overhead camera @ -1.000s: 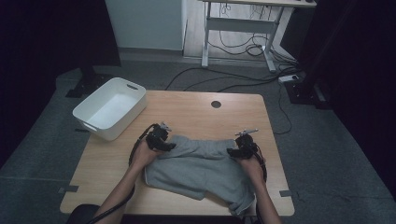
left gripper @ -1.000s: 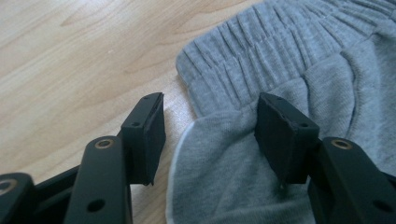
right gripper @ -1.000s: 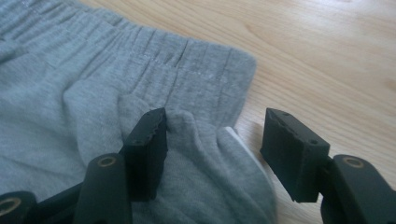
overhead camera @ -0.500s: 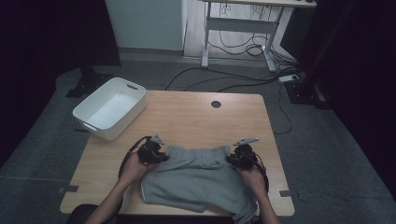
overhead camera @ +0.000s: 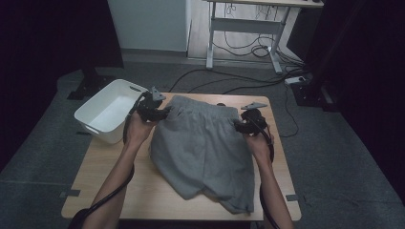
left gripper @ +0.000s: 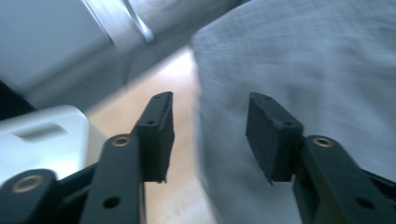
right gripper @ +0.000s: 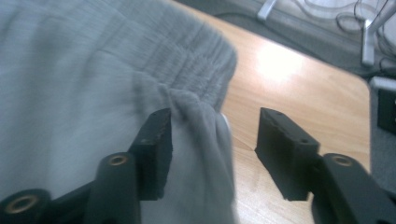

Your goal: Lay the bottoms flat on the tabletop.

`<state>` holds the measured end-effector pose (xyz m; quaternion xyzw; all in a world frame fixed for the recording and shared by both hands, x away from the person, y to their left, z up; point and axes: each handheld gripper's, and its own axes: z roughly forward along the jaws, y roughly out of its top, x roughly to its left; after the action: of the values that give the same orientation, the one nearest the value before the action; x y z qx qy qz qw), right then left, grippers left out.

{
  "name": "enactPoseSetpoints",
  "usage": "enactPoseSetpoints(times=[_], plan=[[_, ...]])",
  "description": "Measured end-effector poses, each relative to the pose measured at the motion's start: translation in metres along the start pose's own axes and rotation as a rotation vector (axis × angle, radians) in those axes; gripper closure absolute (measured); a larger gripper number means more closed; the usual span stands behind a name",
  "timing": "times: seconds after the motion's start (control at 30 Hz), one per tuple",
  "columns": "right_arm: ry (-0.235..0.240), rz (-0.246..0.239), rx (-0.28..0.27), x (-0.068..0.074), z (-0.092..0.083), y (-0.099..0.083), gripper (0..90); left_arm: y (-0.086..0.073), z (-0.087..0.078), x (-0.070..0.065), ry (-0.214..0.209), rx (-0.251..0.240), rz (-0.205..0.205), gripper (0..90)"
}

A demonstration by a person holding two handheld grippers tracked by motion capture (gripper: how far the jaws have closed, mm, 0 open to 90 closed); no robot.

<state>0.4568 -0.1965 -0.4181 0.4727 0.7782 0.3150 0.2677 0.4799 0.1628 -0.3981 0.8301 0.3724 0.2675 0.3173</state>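
Observation:
Grey shorts (overhead camera: 200, 143) lie spread across the wooden table (overhead camera: 119, 181), waistband toward the far edge and legs toward the person. My left gripper (overhead camera: 160, 112) is at the waistband's left corner. Its jaws have just been opening; in the left gripper view (left gripper: 210, 135) they stand apart over the shorts' edge (left gripper: 303, 56), pads not pressing. My right gripper (overhead camera: 241, 125) is at the right corner. Its jaws have also just been opening (right gripper: 215, 144), and a fold of the shorts (right gripper: 93, 60) brushes the left pad.
A white bin (overhead camera: 84, 117) stands at the table's far left corner, just left of my left gripper, and appears blurred in the left gripper view (left gripper: 42, 135). Bare table (right gripper: 289, 74) lies right of the shorts. Cables and a desk frame (overhead camera: 239, 28) sit on the floor beyond.
Both hands have moved up and away from the person with the waistband. The shorts, bunched near the front edge before, now stretch out toward the far edge.

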Motion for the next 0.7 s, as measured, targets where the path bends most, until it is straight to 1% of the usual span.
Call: enactPoseSetpoints(times=[0.03,0.07,0.1,0.13,0.17,0.23,0.27,0.3,0.37,0.4,0.47,0.5,0.6,0.7], plan=[[0.011,0.006,0.001,-0.001,0.004,-0.002,40.9,-0.007,0.004,-0.002,-0.016,0.012,0.010,44.6],[0.034,0.019,-0.001,-0.001,0.008,-0.007,38.7,-0.019,0.006,-0.007,-0.024,0.009,0.033,43.0],[0.063,0.019,0.006,0.000,0.012,-0.017,38.5,-0.030,0.009,-0.009,-0.047,0.016,0.037,42.8],[0.080,0.018,0.020,0.001,0.015,-0.025,37.6,-0.039,0.012,-0.010,-0.075,0.029,0.030,40.7],[0.090,0.024,0.036,0.002,0.019,-0.034,36.6,-0.046,0.014,-0.010,-0.086,0.034,0.027,38.3],[0.112,0.037,0.057,0.003,0.023,-0.048,36.5,-0.065,0.018,-0.012,-0.110,0.047,0.014,38.5],[0.123,0.041,0.068,0.005,0.024,-0.056,36.2,-0.070,0.018,-0.013,-0.116,0.052,0.013,37.8],[0.129,0.042,0.074,0.006,0.024,-0.061,36.2,-0.078,0.018,-0.014,-0.121,0.061,0.017,36.7],[0.146,0.027,0.085,0.010,0.022,-0.071,36.3,-0.089,0.017,-0.014,-0.120,0.072,0.037,35.9],[0.155,0.019,0.085,0.013,0.020,-0.075,36.4,-0.094,0.018,-0.014,-0.116,0.080,0.036,34.7],[0.170,0.019,0.086,0.016,0.016,-0.081,36.5,-0.102,0.018,-0.011,-0.116,0.088,0.023,34.3],[0.177,0.022,0.087,0.018,0.015,-0.083,36.5,-0.108,0.018,-0.010,-0.120,0.095,0.005,34.3],[0.206,0.002,0.097,0.027,0.009,-0.092,37.2,-0.120,0.019,-0.008,-0.126,0.109,-0.009,34.5],[0.231,-0.011,0.101,0.034,0.003,-0.099,39.6,-0.133,0.017,-0.008,-0.141,0.107,-0.031,34.9]])
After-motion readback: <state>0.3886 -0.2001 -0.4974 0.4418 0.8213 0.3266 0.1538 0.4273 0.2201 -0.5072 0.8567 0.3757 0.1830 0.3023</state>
